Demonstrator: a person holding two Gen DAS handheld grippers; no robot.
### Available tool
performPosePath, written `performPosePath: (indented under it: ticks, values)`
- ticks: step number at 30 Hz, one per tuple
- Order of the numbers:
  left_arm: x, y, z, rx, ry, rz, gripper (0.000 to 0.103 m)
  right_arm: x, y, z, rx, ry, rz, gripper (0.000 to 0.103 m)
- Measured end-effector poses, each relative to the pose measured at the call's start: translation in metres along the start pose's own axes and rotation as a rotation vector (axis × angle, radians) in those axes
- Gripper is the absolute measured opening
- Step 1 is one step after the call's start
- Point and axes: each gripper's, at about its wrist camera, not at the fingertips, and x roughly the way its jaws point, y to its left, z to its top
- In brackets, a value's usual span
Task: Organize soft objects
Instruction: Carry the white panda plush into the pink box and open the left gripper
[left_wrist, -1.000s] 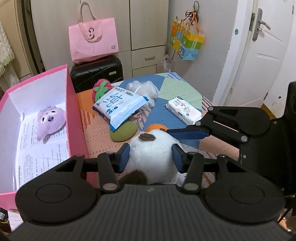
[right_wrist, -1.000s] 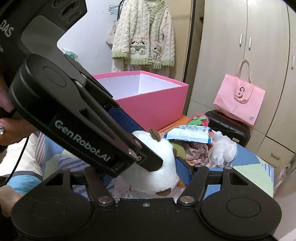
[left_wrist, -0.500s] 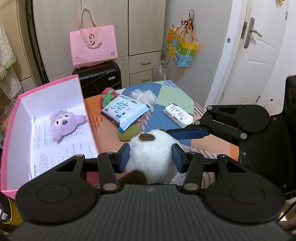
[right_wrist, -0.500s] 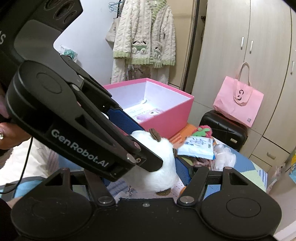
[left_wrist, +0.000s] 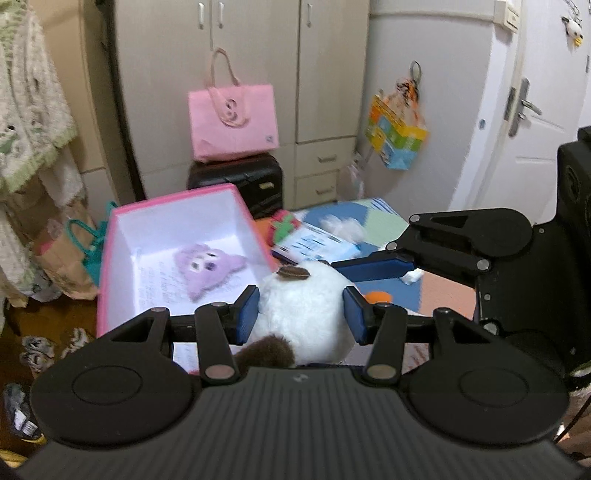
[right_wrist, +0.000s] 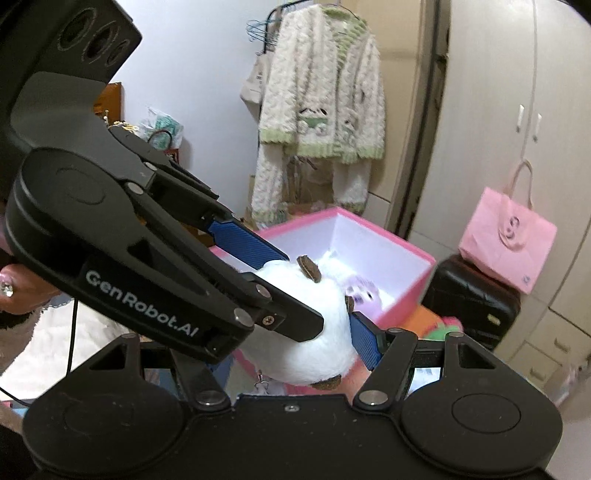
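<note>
The plush (left_wrist: 303, 314) is white with brown patches. The box (left_wrist: 122, 258) is pink outside and white inside, with a lilac toy (left_wrist: 207, 267) in it. Both grippers are black with blue fingers (left_wrist: 247, 314). The tote (left_wrist: 232, 122) is pale pink, the suitcase (left_wrist: 236, 184) black. The robe (right_wrist: 321, 110) is cream with green trim. The bed (left_wrist: 384, 221) shows blue, green and orange patches.
</note>
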Motion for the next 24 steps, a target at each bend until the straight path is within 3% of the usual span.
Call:
performPosePath:
  ticks: [9, 15, 24]
  values:
    - [0.011, 0.063, 0.008, -0.076, -0.061, 0.042, 0.048, 0.056, -0.010, 0.030, -0.007, -0.019, 0.049, 0.072]
    - [0.051, 0.112, 0.020, -0.170, -0.050, 0.013, 0.048, 0.106, -0.043, 0.048, 0.019, 0.025, 0.102, 0.072]
    - [0.116, 0.145, 0.027, -0.190, -0.008, 0.098, 0.048, 0.177, -0.066, 0.050, -0.042, 0.094, 0.119, 0.072]
